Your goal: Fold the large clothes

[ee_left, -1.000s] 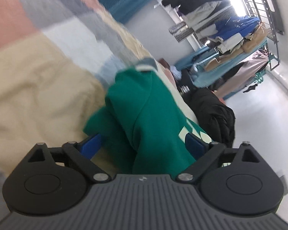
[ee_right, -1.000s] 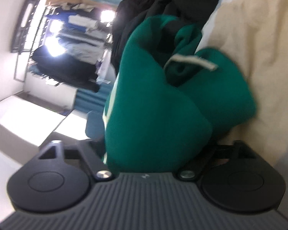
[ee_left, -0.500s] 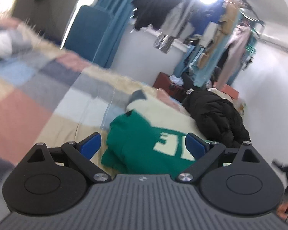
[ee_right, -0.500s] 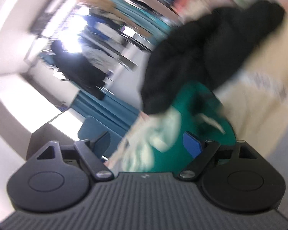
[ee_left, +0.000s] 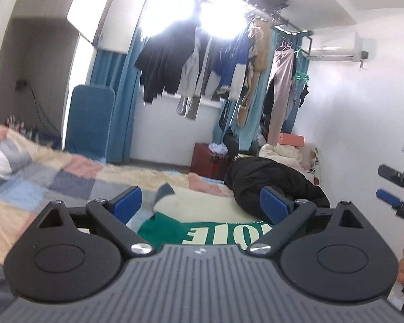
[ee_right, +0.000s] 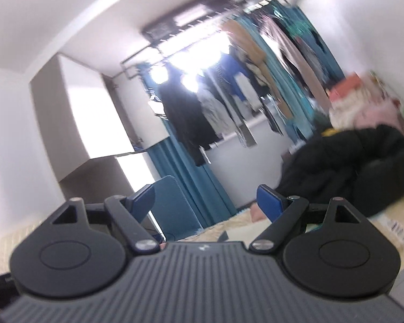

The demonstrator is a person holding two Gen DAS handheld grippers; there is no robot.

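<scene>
A folded green sweatshirt (ee_left: 175, 232) with cream letters lies on the patchwork blanket (ee_left: 54, 177) of the bed, just below my left gripper (ee_left: 200, 204). The left gripper is open and empty, raised above the sweatshirt. My right gripper (ee_right: 206, 202) is open and empty, lifted and pointing at the far window; the sweatshirt is out of its view. The right gripper also shows at the right edge of the left wrist view (ee_left: 398, 196).
A black padded jacket (ee_left: 274, 180) lies heaped on the bed behind the sweatshirt and shows in the right wrist view (ee_right: 344, 167). A cream garment (ee_left: 196, 207) lies beside it. Clothes hang on a rail (ee_left: 218, 64) by the window. A blue panel (ee_left: 90, 121) stands against the curtain.
Both grippers let go of the green sweatshirt, opened and rose away from it. The sweatshirt now lies folded on the bed. Both views swung up toward the window.
</scene>
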